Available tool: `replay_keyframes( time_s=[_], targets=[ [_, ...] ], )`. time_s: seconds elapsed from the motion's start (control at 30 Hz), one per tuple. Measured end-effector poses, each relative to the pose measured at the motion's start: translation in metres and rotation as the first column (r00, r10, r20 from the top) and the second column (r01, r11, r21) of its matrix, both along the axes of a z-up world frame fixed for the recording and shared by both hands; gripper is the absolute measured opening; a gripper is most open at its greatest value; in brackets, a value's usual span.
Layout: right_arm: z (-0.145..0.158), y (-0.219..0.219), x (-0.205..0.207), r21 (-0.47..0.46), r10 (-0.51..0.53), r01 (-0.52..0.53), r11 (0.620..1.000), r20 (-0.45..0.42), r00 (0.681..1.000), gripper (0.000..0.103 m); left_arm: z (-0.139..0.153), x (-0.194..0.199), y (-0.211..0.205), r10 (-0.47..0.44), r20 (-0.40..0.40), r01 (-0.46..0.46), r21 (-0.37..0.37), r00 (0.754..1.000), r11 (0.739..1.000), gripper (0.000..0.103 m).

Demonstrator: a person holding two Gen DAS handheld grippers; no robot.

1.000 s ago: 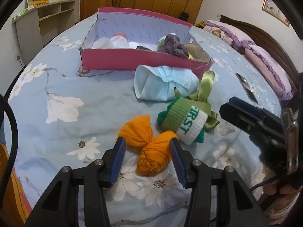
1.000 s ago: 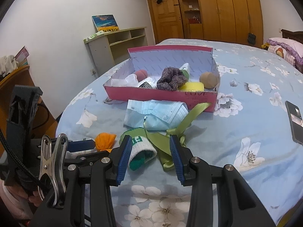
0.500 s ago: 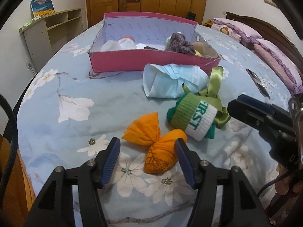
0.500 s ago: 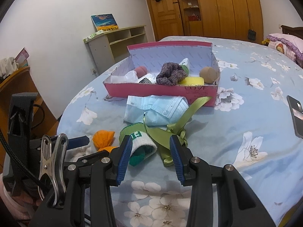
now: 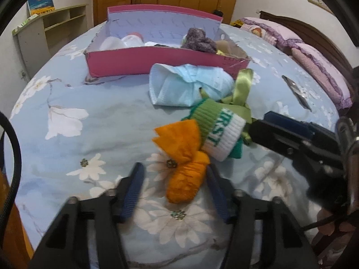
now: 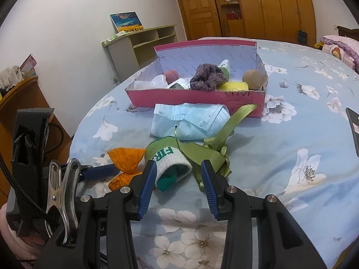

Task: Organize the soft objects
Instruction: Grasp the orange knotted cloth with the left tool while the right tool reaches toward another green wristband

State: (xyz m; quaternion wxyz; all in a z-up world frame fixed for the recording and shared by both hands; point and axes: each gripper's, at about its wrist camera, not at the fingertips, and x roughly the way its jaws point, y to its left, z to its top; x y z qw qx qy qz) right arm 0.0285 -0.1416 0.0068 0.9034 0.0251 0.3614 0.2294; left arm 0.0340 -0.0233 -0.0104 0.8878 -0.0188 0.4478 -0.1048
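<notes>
The left tongs (image 5: pixel 175 190) point down at the bed (image 5: pixel 67 103), their jaws having just been closing around the lower lobe of the orange cloth bundle (image 5: pixel 184 159); the right pad is at the cloth, the left pad still clear of it, so nothing is gripped. The right tongs (image 6: pixel 178 179) stand partly open and hold nothing, with the green-and-white sock (image 6: pixel 172 163) and green ribbon (image 6: pixel 215 143) just ahead of their tips. Beyond lie a blue face mask (image 6: pixel 190 121) and the pink box (image 6: pixel 197 96) of soft things.
</notes>
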Motion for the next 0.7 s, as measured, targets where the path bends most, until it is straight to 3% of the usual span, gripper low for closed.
replay_keyframes(
  time_s=[0.03,0.13,0.37,0.7],
  targets=[
    [0.0,0.0,0.0,0.001,0.002,-0.002,1.0,0.0,1.0,0.042,0.001,-0.001,-0.001,-0.015,0.004,0.015,-0.014,1.0,1.0,0.034],
    [-0.001,0.001,0.0,0.002,0.007,-0.007,1.0,-0.004,1.0,0.042,0.005,-0.004,-0.003,-0.037,0.015,0.037,-0.02,0.999,0.999,0.028],
    [-0.003,0.006,-0.001,0.002,0.028,-0.028,1.0,-0.01,1.0,0.042,0.025,-0.008,0.027,0.041,0.062,-0.037,-0.071,0.997,0.997,0.027],
    [-0.012,0.018,0.008,-0.065,0.004,-0.006,0.998,-0.022,1.0,0.042,0.033,-0.009,0.055,0.124,0.096,-0.118,-0.06,0.988,0.991,0.027]
  ],
)
